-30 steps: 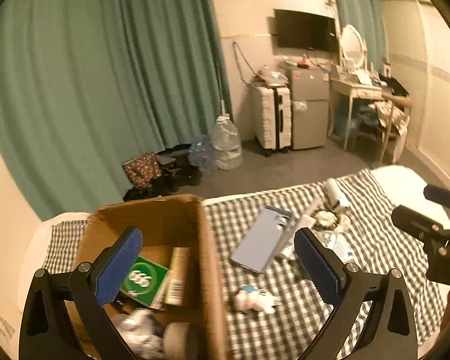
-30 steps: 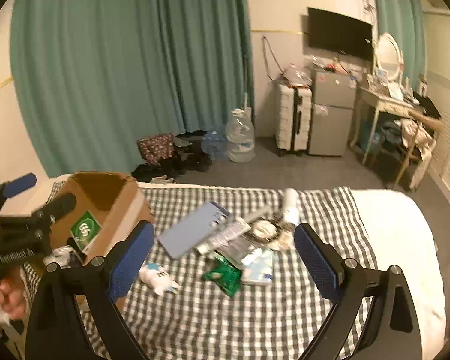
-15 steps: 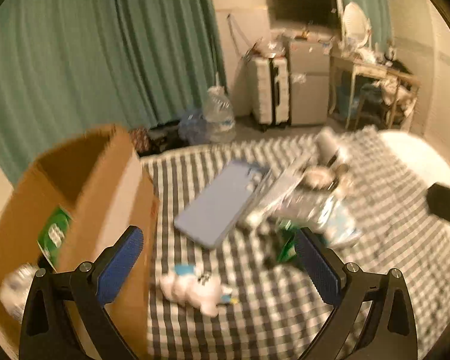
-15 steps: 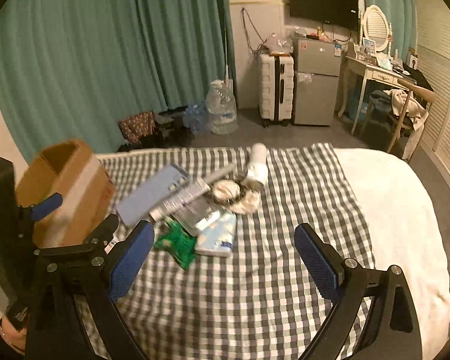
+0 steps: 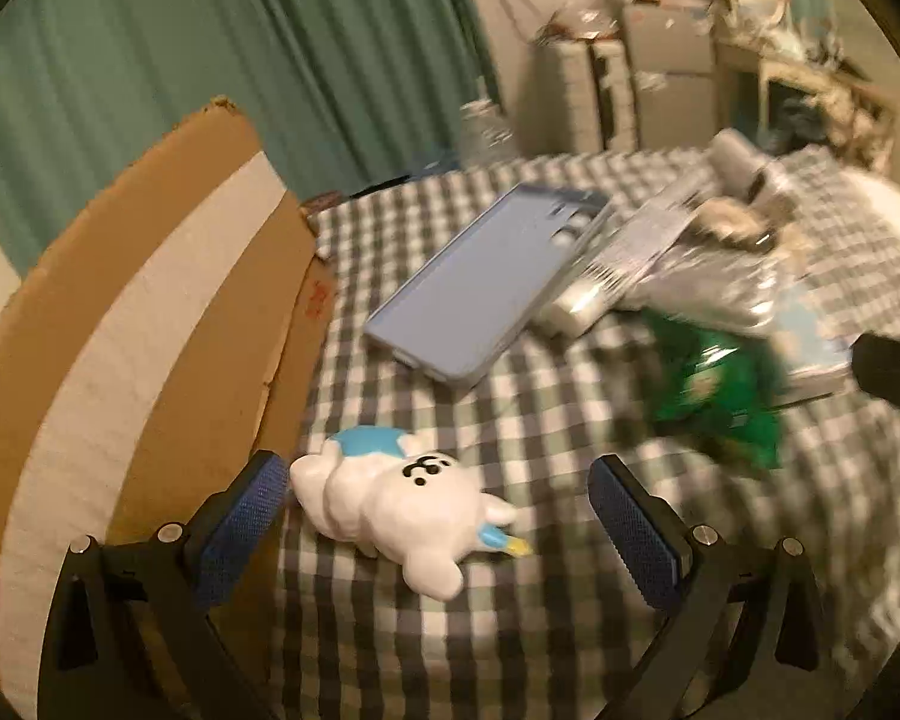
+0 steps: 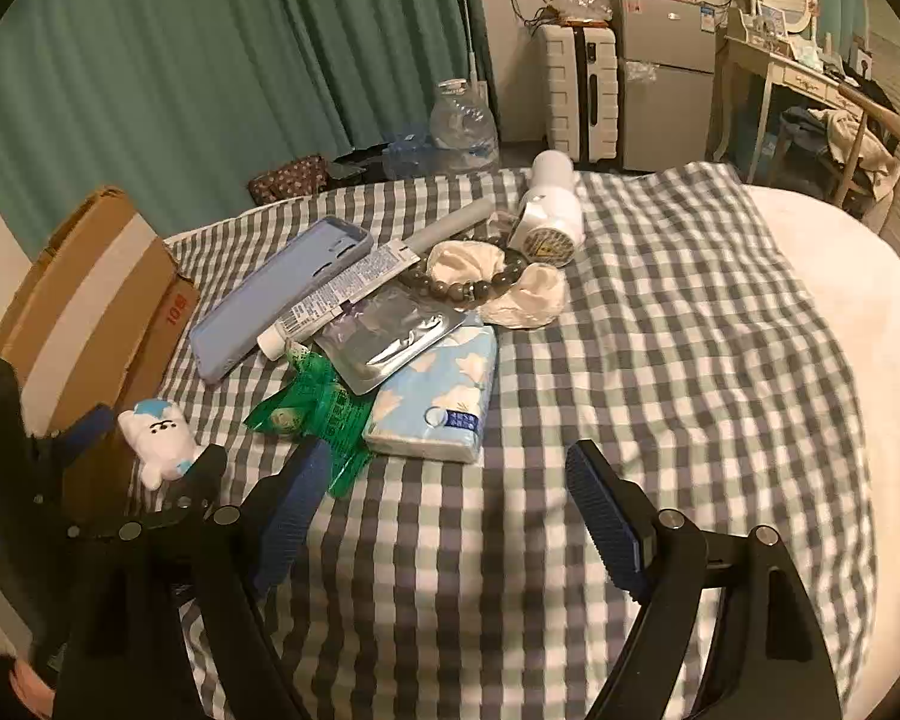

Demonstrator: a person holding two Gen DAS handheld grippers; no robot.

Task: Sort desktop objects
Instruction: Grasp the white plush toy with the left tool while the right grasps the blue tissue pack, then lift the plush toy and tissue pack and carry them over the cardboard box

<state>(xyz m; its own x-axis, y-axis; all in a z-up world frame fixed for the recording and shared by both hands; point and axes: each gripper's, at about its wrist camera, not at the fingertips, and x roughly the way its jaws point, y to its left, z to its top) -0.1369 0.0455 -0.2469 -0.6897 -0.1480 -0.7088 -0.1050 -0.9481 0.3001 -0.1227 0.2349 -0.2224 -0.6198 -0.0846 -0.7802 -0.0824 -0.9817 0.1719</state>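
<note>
A white plush toy with a blue patch lies on the checked cloth, between the open jaws of my left gripper; it also shows in the right wrist view. The cardboard box stands just left of it. A lilac phone case, a green wrapper, a blue tissue pack, a silver pouch, a tube, a bead bracelet and a white bottle lie in a heap. My right gripper is open and empty above bare cloth.
The checked cloth covers a bed, with white bedding to the right. Teal curtains, a water jug, a suitcase, a small fridge and a dressing table stand behind.
My left gripper has moved from over the box down to the plush toy, which now lies between its jaws. My right gripper has come lower and nearer the heap.
</note>
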